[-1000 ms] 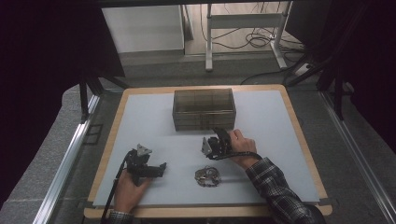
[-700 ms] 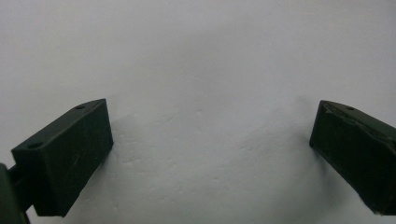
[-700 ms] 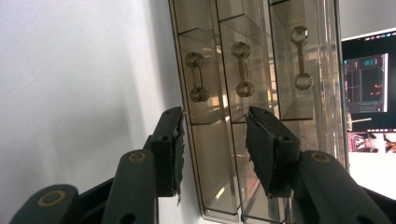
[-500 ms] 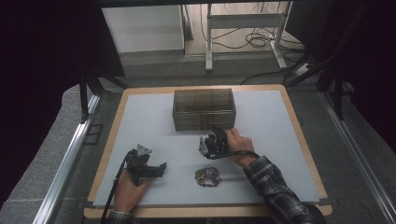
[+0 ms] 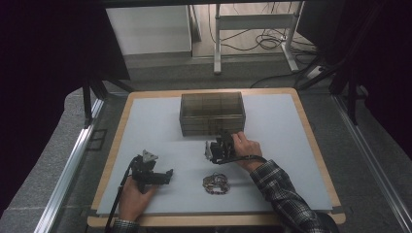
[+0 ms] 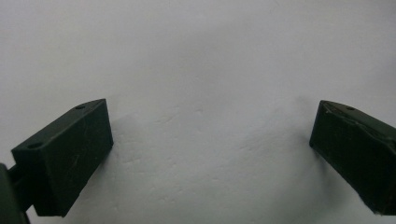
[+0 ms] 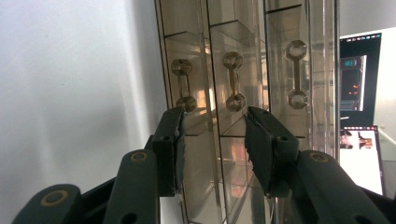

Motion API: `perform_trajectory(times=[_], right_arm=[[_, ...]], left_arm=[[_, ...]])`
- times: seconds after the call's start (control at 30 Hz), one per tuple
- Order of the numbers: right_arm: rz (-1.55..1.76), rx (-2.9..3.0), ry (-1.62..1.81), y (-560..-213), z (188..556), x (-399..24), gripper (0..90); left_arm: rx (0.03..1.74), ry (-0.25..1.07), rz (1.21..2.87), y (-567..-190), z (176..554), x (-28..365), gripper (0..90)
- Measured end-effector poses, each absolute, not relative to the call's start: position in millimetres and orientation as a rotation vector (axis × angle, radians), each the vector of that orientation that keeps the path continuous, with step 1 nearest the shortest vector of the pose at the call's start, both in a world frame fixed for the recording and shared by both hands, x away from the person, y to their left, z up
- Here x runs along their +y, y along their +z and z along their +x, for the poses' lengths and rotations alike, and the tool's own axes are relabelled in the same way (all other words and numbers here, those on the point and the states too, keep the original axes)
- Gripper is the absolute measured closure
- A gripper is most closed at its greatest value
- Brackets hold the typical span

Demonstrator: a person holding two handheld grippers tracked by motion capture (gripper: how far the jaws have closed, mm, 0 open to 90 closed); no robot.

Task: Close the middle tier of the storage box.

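A clear brown-tinted drawer box (image 5: pixel 212 114) stands at the back middle of the white mat (image 5: pixel 145 126). My right gripper (image 5: pixel 219 141), held in a hand, is just in front of the box and aimed at its drawer fronts. In the right gripper view it is rolled on its side. Its jaws (image 7: pixel 215 116) are open, close to the box (image 7: pixel 261 56), with a drawer handle (image 7: pixel 233 81) just beyond the gap and nothing pressed between them. My left gripper (image 5: pixel 158 175) rests low over the mat at the front left. Its jaws (image 6: pixel 212 107) are wide open over bare white mat (image 6: pixel 205 60).
A small tangled pile of bands (image 5: pixel 216 183) lies on the mat in front of the right hand. The mat has a wooden border (image 5: pixel 311 141). A metal rail (image 5: pixel 68 165) runs along the table's left side, and table legs and cables (image 5: pixel 262 43) stand behind.
My right gripper has edged slightly left along the front of the drawer box. The left gripper and the pile of bands have stayed where they were.
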State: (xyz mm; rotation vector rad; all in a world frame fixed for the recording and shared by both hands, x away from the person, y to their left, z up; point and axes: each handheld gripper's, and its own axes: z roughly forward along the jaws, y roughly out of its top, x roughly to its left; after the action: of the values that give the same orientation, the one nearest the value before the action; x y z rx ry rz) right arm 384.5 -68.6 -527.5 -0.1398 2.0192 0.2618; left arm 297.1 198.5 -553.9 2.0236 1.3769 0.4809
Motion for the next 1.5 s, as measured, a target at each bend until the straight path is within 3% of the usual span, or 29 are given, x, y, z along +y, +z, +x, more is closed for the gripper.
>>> perform_trajectory(times=[0.63, 1.27, 1.5], right_arm=[[-0.151, 1.946, 0.196, -533.8, 394.7, -56.8, 62.6], [-0.180, 1.864, 0.124, -541.1, 397.2, -48.2, 78.0], [-0.196, 1.851, 0.118, -542.3, 396.8, -48.4, 79.7]], left_arm=[[1.377, 0.480, 2.023, -553.9, 297.0, 198.5, 0.0], [1.377, 0.481, 2.023, -553.9, 297.0, 198.5, 0.0], [1.376, 0.481, 2.024, -553.9, 297.0, 198.6, 0.0]])
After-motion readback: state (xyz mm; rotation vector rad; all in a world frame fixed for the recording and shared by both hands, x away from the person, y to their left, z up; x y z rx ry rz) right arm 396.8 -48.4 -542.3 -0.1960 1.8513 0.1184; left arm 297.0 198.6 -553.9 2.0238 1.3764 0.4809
